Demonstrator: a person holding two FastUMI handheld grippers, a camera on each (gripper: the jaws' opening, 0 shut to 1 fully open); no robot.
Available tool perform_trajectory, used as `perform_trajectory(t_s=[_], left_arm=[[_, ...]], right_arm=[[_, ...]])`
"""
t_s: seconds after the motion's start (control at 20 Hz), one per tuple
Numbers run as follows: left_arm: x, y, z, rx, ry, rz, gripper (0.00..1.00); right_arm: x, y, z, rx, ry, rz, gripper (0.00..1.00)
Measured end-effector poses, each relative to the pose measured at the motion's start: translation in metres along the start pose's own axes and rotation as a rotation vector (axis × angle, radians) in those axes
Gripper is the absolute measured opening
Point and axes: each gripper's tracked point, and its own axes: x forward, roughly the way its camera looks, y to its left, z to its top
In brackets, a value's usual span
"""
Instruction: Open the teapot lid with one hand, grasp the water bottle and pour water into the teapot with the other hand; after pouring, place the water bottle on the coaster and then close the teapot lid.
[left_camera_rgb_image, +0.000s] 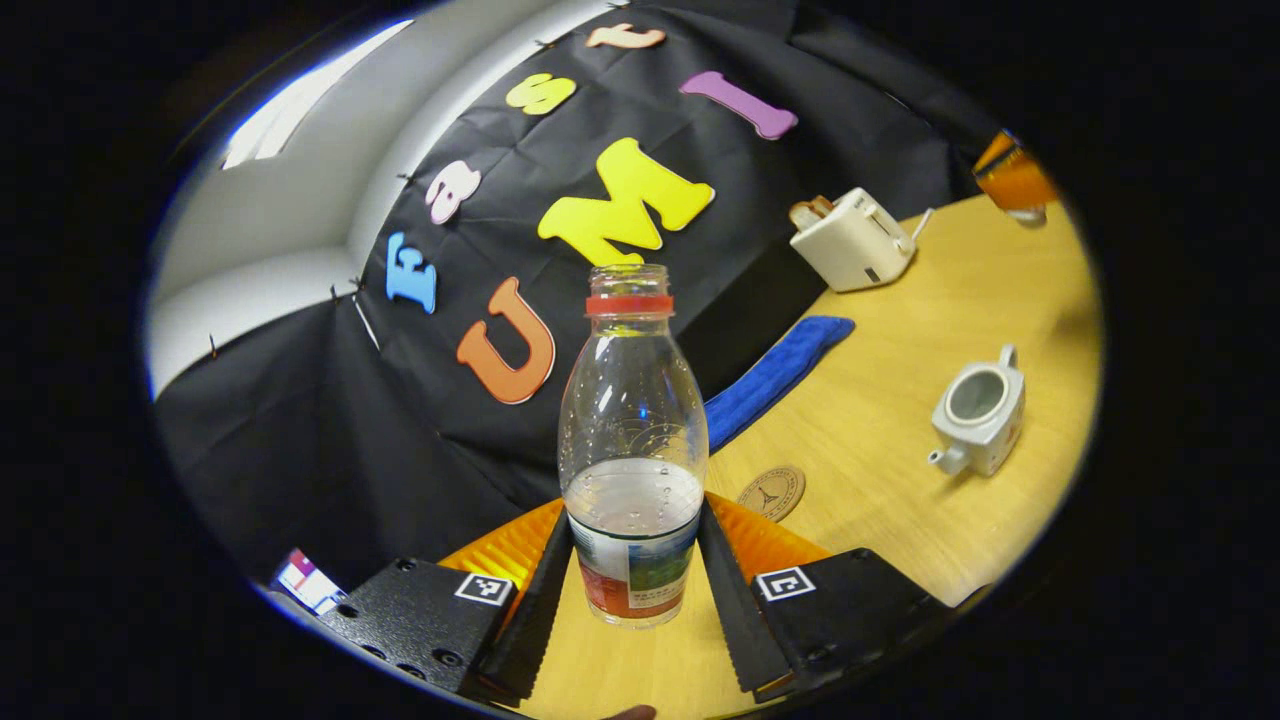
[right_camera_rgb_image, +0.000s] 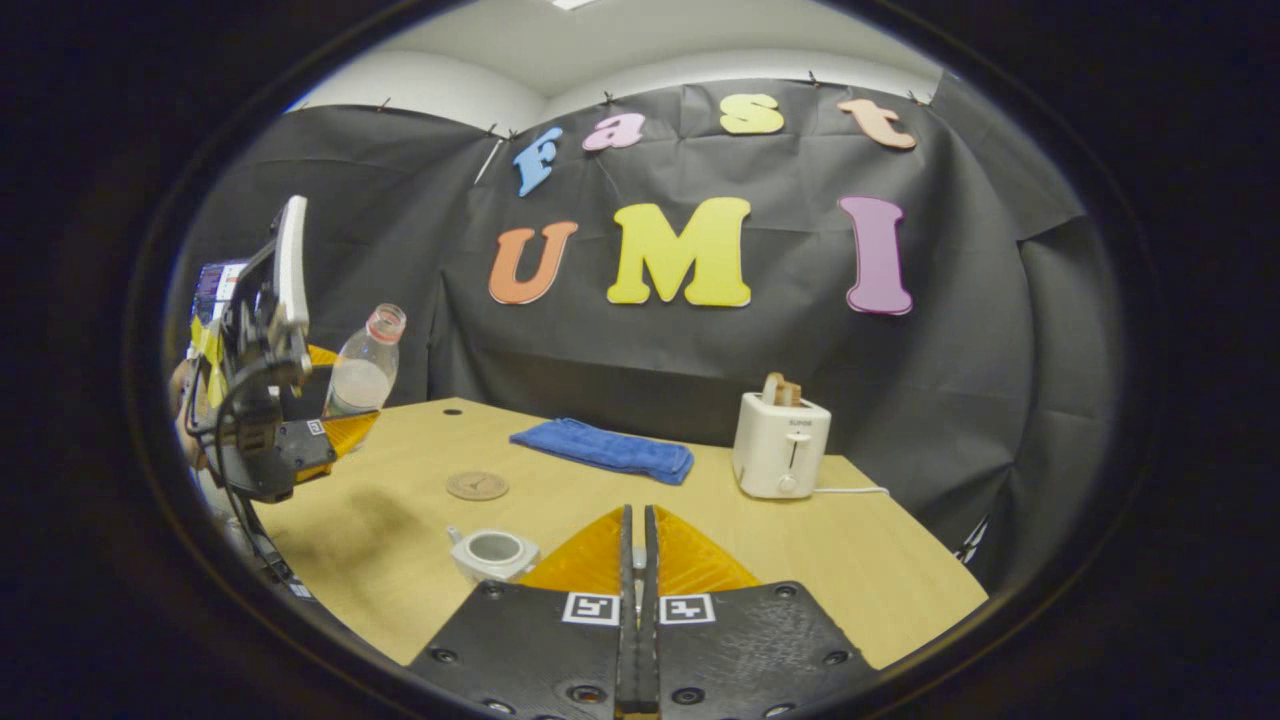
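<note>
Left gripper jaws clamped on upright water bottle, open teapot off to its right; right gripper jaws closed, lid unseen.

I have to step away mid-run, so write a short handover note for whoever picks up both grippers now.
Left gripper: shut on the clear plastic water bottle, uncapped, partly full, held off the table.
Right gripper: fingers closed; whether they hold the lid, I cannot tell.
White ceramic teapot: on the wooden table, its top open. Round brown coaster beyond it, bare.
Done: lid off, bottle grasped.
Left: whether water has been poured is unclear; then bottle onto coaster, close the lid.
</note>
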Motion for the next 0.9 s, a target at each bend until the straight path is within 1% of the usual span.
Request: perform_trajectory(t_s=[0.1,0.25,0.6,0.7,0.9], left_arm=[[0.001,-0.006,-0.003,0.078,0.008,-0.017,0.73],[0.002,-0.006,0.000,0.213,-0.002,-0.022,0.73],[0.007,-0.033,0.013,0.604,-0.071,-0.026,0.73],[0.009,-0.045,0.011,0.669,-0.086,-0.043,0.72],[0.008,-0.061,0.007,0.736,-0.095,-0.077,0.73]], right_arm=[[-0.002,-0.005,-0.004,0.000,0.008,-0.006,0.00],[-0.005,-0.012,-0.006,0.001,0.016,-0.012,0.00],[-0.011,-0.020,-0.014,0.011,0.027,-0.022,0.00],[-0.012,-0.022,-0.017,0.011,0.031,-0.024,0.00],[-0.013,-0.025,-0.023,0.017,0.040,-0.024,0.00]])
